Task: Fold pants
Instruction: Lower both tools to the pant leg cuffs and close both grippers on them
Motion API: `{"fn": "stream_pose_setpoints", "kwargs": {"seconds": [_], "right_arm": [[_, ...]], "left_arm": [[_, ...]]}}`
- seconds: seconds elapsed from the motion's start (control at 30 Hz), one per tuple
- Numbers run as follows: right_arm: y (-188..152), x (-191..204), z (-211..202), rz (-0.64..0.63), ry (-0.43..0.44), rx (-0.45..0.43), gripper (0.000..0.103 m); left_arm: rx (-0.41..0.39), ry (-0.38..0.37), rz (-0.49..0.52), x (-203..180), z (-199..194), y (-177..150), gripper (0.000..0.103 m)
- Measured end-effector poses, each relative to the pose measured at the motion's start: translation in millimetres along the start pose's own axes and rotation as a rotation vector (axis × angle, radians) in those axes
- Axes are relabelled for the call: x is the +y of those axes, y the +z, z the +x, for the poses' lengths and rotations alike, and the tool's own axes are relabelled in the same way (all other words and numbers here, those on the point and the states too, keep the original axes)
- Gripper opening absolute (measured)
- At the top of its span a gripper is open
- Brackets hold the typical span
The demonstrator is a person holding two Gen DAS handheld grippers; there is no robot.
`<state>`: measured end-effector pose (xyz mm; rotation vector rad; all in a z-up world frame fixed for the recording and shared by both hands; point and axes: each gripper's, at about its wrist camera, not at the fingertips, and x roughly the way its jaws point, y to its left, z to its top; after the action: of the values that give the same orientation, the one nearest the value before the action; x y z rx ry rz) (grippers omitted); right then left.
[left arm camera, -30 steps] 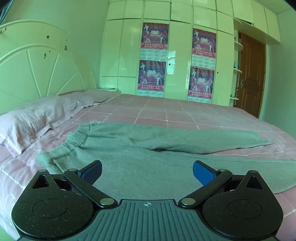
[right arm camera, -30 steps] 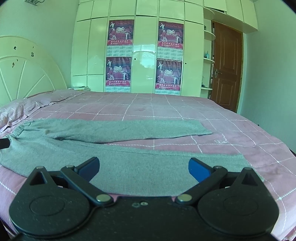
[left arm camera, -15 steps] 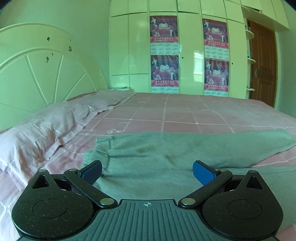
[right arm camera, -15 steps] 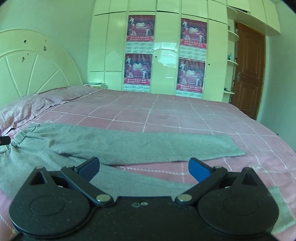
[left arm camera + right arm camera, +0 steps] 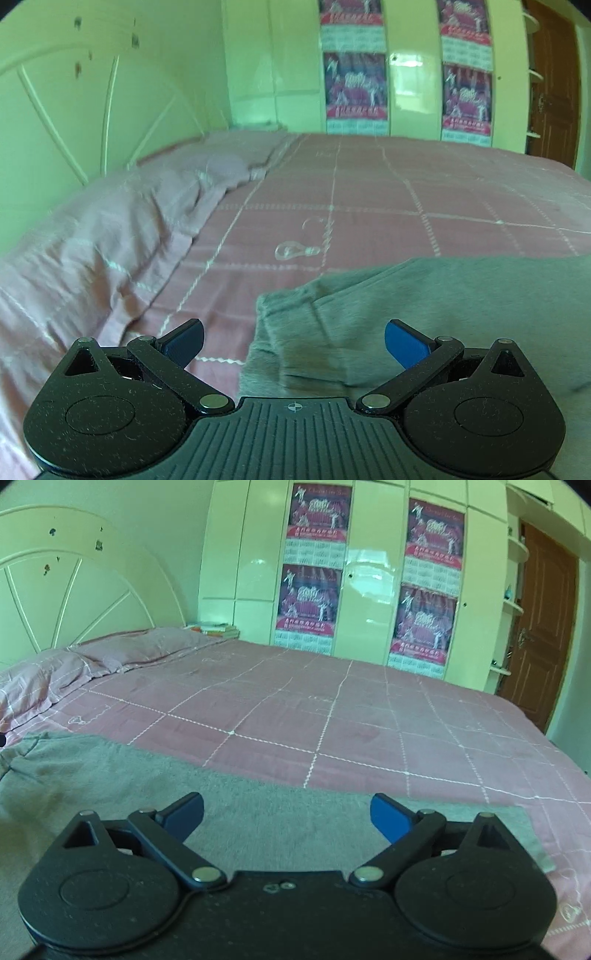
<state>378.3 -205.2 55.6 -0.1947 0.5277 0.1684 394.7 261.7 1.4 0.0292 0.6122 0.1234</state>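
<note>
Grey pants lie flat on the pink checked bed. In the left wrist view the waistband corner of the pants point(image 5: 424, 306) lies just ahead, between the open fingers of my left gripper point(image 5: 293, 339), which is low over it and empty. In the right wrist view a pant leg point(image 5: 258, 812) runs across the frame, its cuff end point(image 5: 524, 834) at the right. My right gripper point(image 5: 286, 816) is open and empty, low over the leg near the cuff.
A pink pillow point(image 5: 110, 236) lies left of the waistband, against the white headboard point(image 5: 74, 122). White wardrobes with posters point(image 5: 314, 598) stand beyond the bed point(image 5: 332, 716). A brown door point(image 5: 543, 627) is at the right. Books point(image 5: 214, 629) sit by the far pillow.
Both grippers have moved forward and down toward the pants. The left now sits at the waistband corner, the right over the far leg near its cuff. Both stayed open.
</note>
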Motion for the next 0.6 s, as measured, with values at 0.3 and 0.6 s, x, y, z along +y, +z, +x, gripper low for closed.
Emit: {"fn": "stream_pose_setpoints", "kwargs": {"seconds": [0.3,0.6], "right_arm": [[9,11,61,-0.030,0.068,0.062,0.073],[14,18,105,-0.115,0.195,0.133,0.068]], "left_arm": [[0.113,-0.142,-0.039,37,96,5,0.078],[0.139,-0.355,0.010,35,136,11,0.050]]}}
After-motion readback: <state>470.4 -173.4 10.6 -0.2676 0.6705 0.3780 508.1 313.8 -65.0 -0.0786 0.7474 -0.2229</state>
